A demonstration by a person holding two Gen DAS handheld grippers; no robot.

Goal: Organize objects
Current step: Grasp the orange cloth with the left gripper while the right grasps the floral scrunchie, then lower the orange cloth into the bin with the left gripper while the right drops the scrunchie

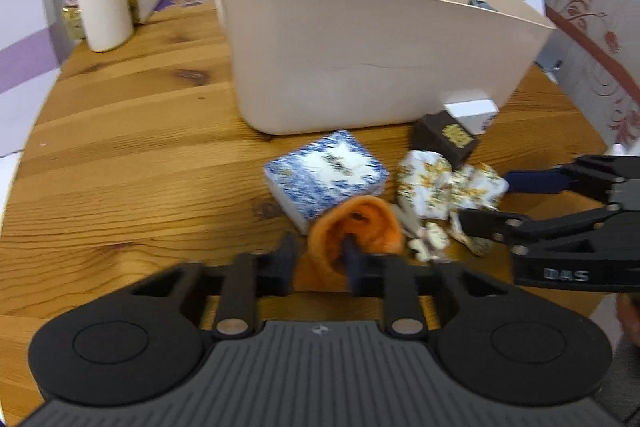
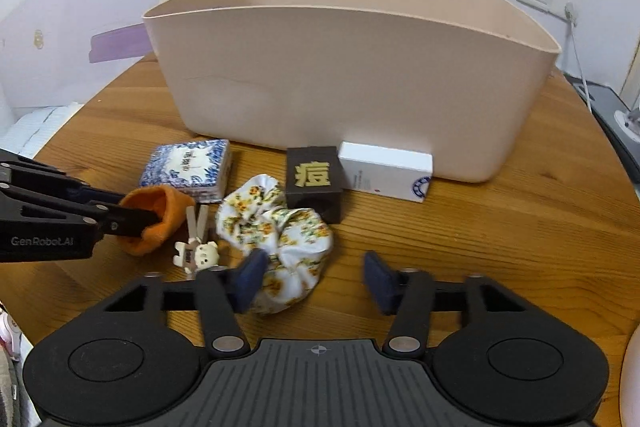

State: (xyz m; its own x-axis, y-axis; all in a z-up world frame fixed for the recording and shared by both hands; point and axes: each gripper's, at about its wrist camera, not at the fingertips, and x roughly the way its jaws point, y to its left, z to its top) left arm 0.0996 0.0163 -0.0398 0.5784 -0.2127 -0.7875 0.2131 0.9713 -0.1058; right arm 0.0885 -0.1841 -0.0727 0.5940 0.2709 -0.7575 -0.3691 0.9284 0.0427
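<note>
Left gripper (image 1: 320, 259) jaws narrow, pinching wall of orange pouch (image 1: 356, 231) on table (image 1: 120, 147), before blue box (image 1: 326, 173). Right gripper (image 2: 316, 279) jaws wide, left finger touching floral scrunchie (image 2: 280, 231). Bin (image 2: 352, 75) behind.

Light: soft, even indoor brightness; faint shadows.
Blur: slight motion softness throughout.
Edges: strong fisheye bending, dark corners.
</note>
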